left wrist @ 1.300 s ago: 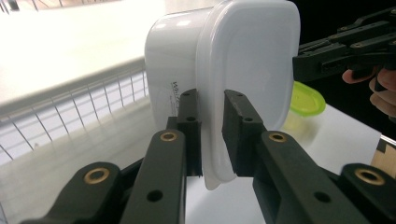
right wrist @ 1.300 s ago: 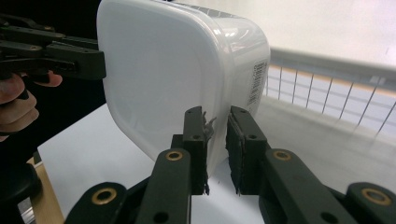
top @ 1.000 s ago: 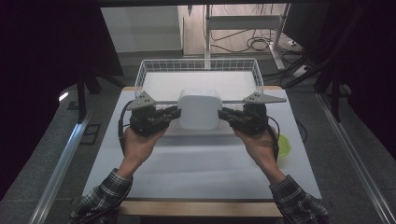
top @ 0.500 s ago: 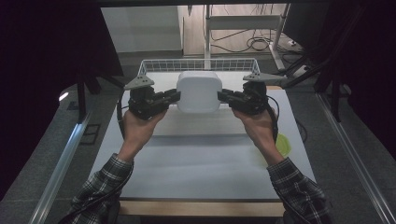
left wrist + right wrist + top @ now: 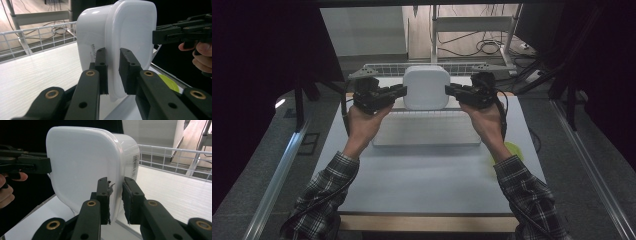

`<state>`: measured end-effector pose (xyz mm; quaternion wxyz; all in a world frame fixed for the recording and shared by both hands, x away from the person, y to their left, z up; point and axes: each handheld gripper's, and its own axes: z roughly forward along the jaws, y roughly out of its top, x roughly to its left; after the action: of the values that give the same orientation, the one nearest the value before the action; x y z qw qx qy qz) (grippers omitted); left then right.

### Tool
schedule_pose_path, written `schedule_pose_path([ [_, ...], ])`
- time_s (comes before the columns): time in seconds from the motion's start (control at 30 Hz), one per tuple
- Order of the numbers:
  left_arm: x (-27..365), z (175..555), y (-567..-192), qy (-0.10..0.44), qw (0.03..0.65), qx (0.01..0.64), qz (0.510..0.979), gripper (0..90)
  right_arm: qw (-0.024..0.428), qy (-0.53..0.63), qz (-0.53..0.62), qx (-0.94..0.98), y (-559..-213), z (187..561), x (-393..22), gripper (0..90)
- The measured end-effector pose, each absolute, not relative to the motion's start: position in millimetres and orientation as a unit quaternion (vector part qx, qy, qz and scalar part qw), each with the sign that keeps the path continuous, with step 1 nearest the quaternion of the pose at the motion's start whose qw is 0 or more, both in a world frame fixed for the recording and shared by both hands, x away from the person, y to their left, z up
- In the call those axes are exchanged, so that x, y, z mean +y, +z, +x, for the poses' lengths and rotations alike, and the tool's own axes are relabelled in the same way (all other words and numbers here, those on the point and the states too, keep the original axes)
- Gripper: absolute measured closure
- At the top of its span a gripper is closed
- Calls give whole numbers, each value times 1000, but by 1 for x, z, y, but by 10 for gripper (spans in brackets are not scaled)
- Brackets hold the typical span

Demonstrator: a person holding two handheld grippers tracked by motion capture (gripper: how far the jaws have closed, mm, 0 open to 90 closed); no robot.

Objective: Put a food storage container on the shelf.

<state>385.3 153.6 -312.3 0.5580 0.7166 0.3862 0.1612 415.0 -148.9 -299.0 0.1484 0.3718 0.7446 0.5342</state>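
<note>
Tools, left (image 5: 401,91) and right (image 5: 451,91), are clamping my white container (image 5: 426,87), lifting it farther toward the wire basket (image 5: 382,69)

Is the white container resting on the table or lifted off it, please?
Lifted: the white container hangs clear of the table, with the left gripper and right gripper clamping its rim.

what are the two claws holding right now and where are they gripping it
Both hold one white plastic tub. The left claw pinches its rim on one side, and the right claw pinches the rim on the opposite side.
</note>
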Motion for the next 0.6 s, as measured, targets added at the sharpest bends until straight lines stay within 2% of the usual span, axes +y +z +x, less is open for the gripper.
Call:
schedule_pose_path([
  [0.33,151,397,-320,152,554,393,718,757,143,531,381,743,-296,427,-150,758],
  [0.6,151,407,-323,146,560,397,712,679,125,528,390,744,-298,436,-149,734],
])
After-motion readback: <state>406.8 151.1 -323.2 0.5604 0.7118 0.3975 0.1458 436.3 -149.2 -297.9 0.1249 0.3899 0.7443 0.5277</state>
